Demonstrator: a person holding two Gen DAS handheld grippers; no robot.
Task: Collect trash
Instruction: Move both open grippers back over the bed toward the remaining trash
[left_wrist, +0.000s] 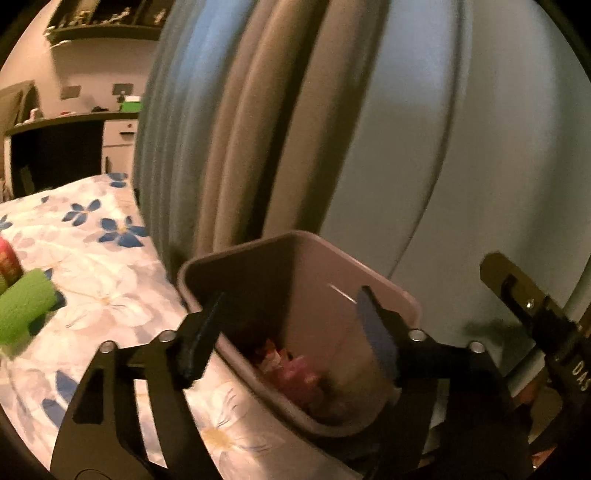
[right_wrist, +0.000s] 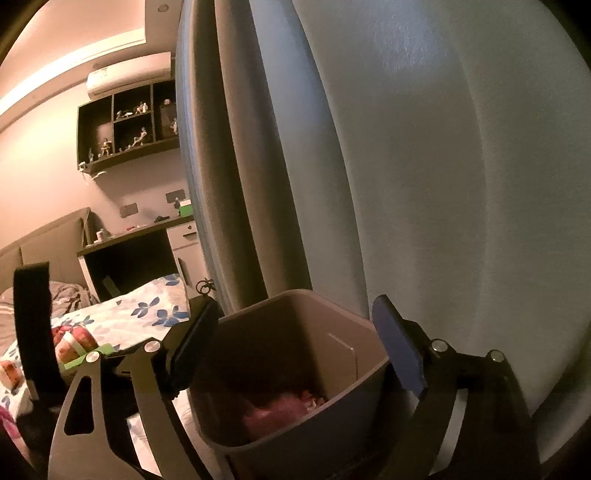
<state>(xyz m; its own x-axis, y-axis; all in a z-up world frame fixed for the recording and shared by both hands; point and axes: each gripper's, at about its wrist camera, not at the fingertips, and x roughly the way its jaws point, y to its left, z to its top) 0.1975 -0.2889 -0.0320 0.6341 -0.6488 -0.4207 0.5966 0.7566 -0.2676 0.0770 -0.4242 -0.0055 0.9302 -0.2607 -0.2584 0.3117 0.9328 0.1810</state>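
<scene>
Your trash bin (left_wrist: 332, 280) stands at the edge of the bed (left_wrist: 110, 280), hard by a grey-blue wardrobe (left_wrist: 461, 129), with pink and white scraps (left_wrist: 291, 365) at its bottom.

Your left hand-held gripper (left_wrist: 291, 328) is released, its jaws spread wide over the bin's mouth and gripping nothing. Your right hand-held gripper (right_wrist: 299, 350) is likewise released, its jaws either side of the bin (right_wrist: 295, 354), nothing between the pads. On the floral bedspread to the left lie a green roll (left_wrist: 26, 306) and a red-patterned packet (right_wrist: 79, 341). Behind them, a dark desk (right_wrist: 125, 254) and a wall shelf of figurines (right_wrist: 125, 129).
</scene>
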